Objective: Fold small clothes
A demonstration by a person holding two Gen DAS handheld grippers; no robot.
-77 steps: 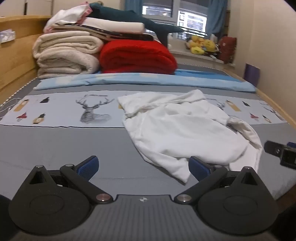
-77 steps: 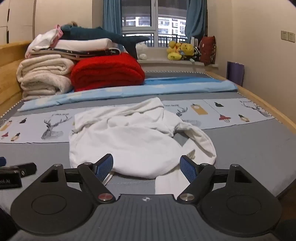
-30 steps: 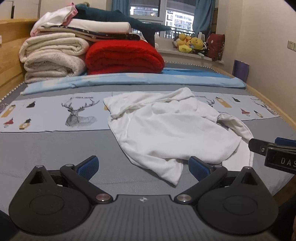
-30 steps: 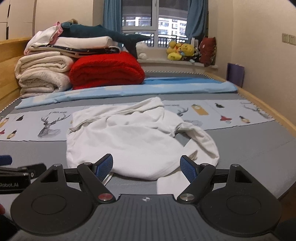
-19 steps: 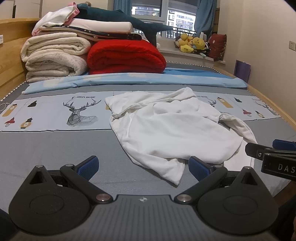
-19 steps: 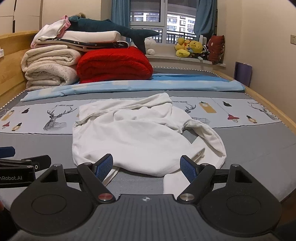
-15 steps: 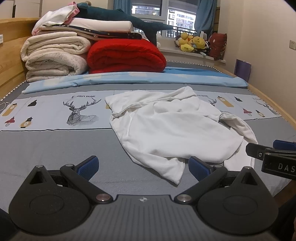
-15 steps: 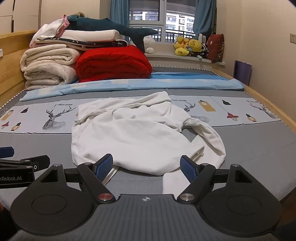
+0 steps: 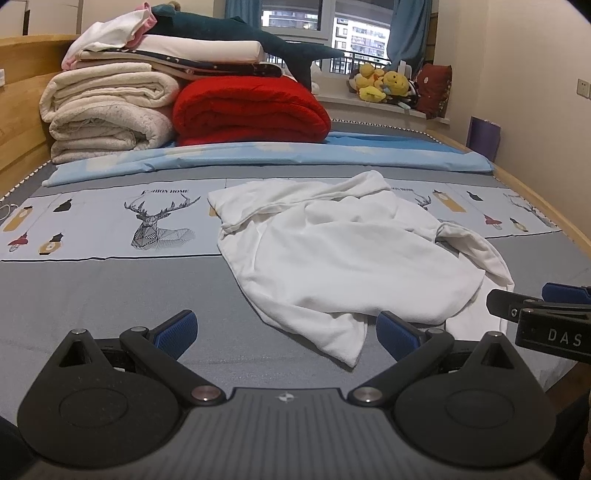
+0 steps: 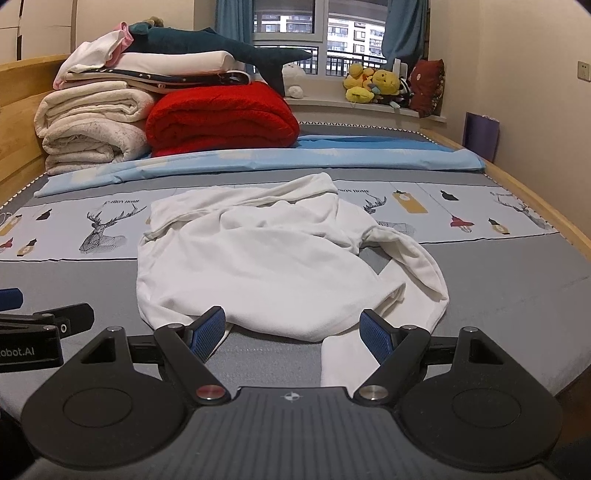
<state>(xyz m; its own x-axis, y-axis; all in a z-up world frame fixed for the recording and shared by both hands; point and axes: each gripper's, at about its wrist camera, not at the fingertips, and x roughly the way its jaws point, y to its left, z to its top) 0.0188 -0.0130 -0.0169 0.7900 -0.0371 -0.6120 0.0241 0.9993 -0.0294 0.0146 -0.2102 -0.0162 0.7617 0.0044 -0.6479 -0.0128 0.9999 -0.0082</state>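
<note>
A crumpled white garment lies on the bed, its near hem toward me; it also shows in the right wrist view. My left gripper is open and empty, just short of the garment's near left corner. My right gripper is open and empty, its jaws either side of the near hem, with a white sleeve hanging toward the bed edge between them. The right gripper shows at the right edge of the left wrist view, and the left gripper at the left edge of the right wrist view.
The grey bed sheet has a printed light-blue band with a deer. Folded cream blankets, a red blanket and a shark plush are stacked at the head. A wooden bed rail runs along the right.
Both grippers have drifted slightly closer to the garment's near hem and stayed open. The garment has not moved.
</note>
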